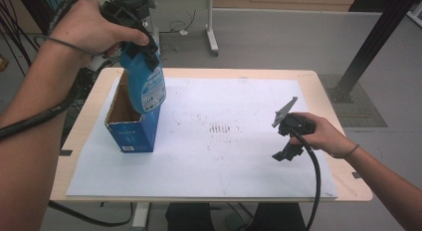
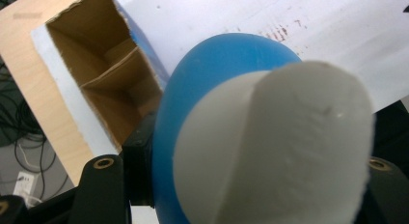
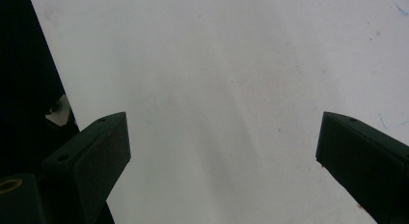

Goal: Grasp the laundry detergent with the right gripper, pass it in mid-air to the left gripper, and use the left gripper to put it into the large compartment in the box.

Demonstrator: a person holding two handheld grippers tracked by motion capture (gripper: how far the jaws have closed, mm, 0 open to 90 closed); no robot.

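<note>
Blue plastic bottle (image 1: 149, 84) with pale label and white cap (image 2: 284, 151), clenched in left tongs (image 1: 144, 54), hangs tilted above the blue cardboard box (image 1: 130, 133). Box stands open-topped, brown divider inside, compartments bare. Right tongs (image 3: 222, 151) released, well right of box.

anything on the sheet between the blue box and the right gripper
Nothing stands there: in the high view the white sheet runs bare from the blue box to the right gripper, apart from faint reddish-brown marks.
</note>
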